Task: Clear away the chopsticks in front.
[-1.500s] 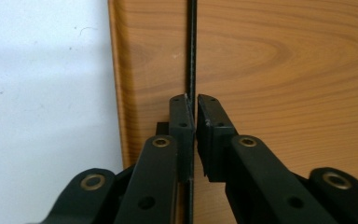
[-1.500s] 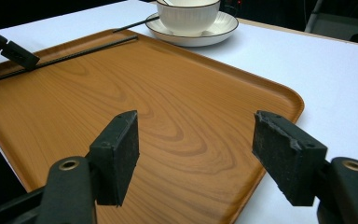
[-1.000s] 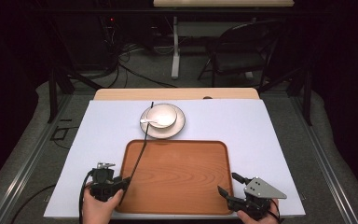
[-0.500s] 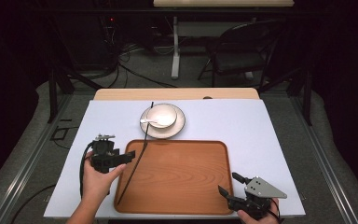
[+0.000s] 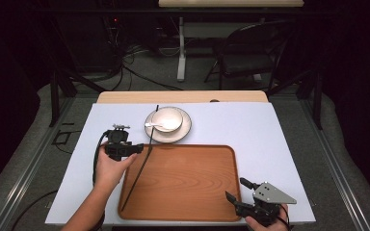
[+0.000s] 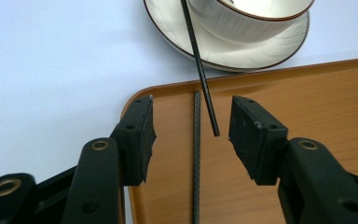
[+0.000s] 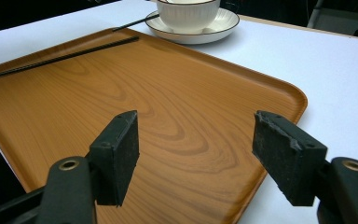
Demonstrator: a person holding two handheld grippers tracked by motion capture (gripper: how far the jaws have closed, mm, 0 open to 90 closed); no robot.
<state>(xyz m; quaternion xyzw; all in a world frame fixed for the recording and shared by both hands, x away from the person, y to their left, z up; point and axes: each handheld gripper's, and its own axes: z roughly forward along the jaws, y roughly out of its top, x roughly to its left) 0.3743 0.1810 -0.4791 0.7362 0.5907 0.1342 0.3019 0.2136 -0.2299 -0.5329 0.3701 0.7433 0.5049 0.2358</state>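
Observation:
A wooden tray [image 5: 188, 178] lies at the table's near middle. One black chopstick [image 5: 135, 180] lies flat along the tray's left side. A second chopstick [image 5: 154, 122] leans on the rim of a white plate [image 5: 185, 130] behind the tray. On the plate stands a white bowl [image 5: 171, 115] with a spoon [image 5: 151, 125]. My left gripper [image 5: 137, 149] hovers at the tray's far left corner. Its jaws have just been closing and stand apart around both chopsticks' ends [image 6: 196, 163], touching neither. My right gripper [image 5: 234, 188] is open over the tray's near right corner [image 7: 168, 102].
White sheet [image 5: 279, 139] covers the table with free room right of the tray and plate. A cable trails from the left gripper over the sheet. Beyond the table stand a dark chair [image 5: 250, 57] and desk legs.
The left hand has moved from the tray's near left corner up toward the plate. One chopstick now lies flat in the tray. The right gripper has kept still.

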